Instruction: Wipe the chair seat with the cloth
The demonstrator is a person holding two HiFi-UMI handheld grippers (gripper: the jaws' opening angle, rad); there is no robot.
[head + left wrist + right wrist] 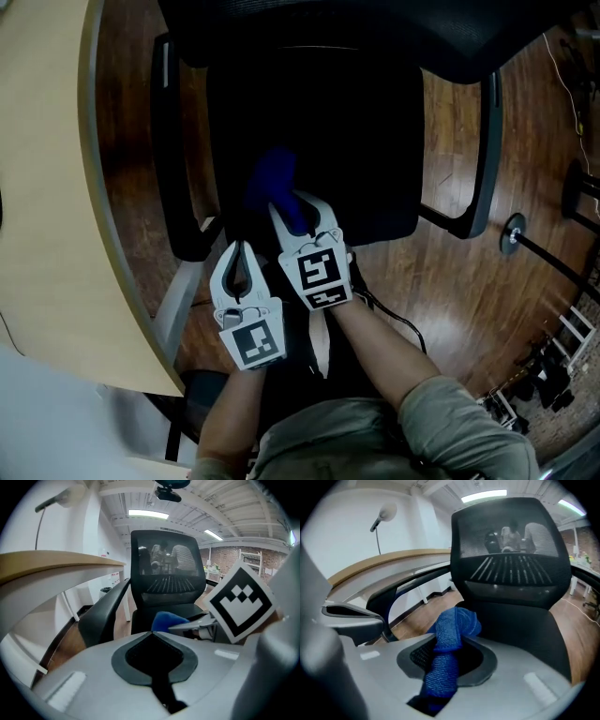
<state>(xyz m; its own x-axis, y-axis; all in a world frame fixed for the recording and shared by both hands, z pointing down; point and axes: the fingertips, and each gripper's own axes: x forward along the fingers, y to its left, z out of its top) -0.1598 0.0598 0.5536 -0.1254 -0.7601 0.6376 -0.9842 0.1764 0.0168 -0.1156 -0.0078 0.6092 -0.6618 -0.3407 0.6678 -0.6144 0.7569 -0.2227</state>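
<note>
Left gripper (242, 248): jaws closed, empty, hanging back
Right gripper (300, 214): clamped on blue cloth (272, 176), way closer
Chair seat (366, 141): dead ahead, below the cloth

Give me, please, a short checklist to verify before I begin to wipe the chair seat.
1. Cloth is held: ok. The right tool is shut on the blue cloth.
2. Cloth is above the chair seat: ok, near its front edge.
3. Cloth touches the seat: cannot tell.
4. Cloth is spread flat: not ok, it is bunched.
5. Left tool is out of the way: ok. It is shut and empty, beside the right tool at the seat's front edge.
</note>
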